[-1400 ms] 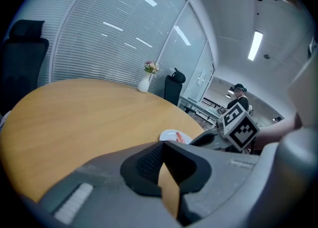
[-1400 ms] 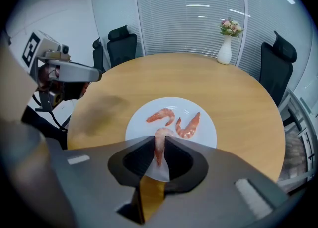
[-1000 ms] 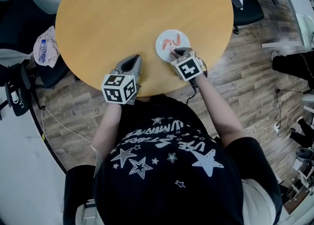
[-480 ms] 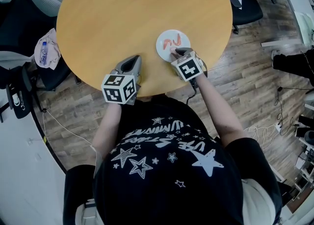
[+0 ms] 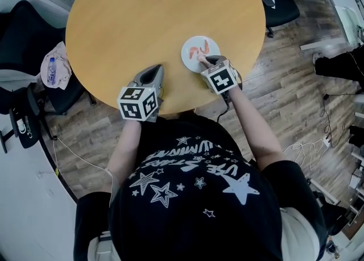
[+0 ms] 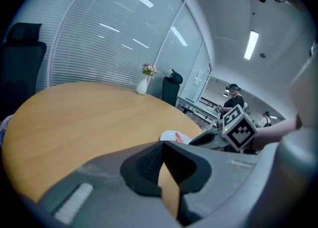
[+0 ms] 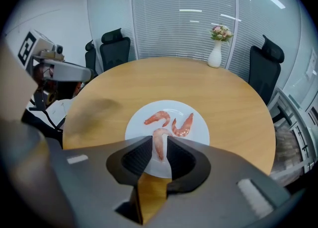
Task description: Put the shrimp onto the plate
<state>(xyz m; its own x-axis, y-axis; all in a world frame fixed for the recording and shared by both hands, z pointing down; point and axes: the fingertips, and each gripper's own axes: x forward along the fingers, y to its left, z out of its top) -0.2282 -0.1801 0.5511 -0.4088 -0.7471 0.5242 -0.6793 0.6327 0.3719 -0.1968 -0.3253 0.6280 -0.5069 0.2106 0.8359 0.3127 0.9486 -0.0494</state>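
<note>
Three pink shrimps are on the white plate [image 7: 198, 130], which stands near the table's front right edge [image 5: 200, 53]. Two of them, one [image 7: 158, 117] and another [image 7: 184, 125], lie free on the plate. The third shrimp [image 7: 160, 145] sits between the jaws of my right gripper [image 7: 159, 143] and sticks out past the tips, low over the plate's near part. The jaws stand narrowly apart, closed on it. In the head view the right gripper [image 5: 209, 61] is at the plate's near rim. My left gripper [image 5: 152, 72] rests shut and empty over the table edge, left of the plate.
The round wooden table [image 5: 142, 21] carries a white vase with flowers [image 7: 217, 48] at its far side. Black office chairs [image 7: 266, 68] stand round it. A chair with a cloth and a bottle [image 5: 52, 63] is at the left. People stand in the background of the left gripper view.
Both grippers stay where they were. The right one keeps the shrimp over the plate's near part. Only the head view has shifted slightly.
</note>
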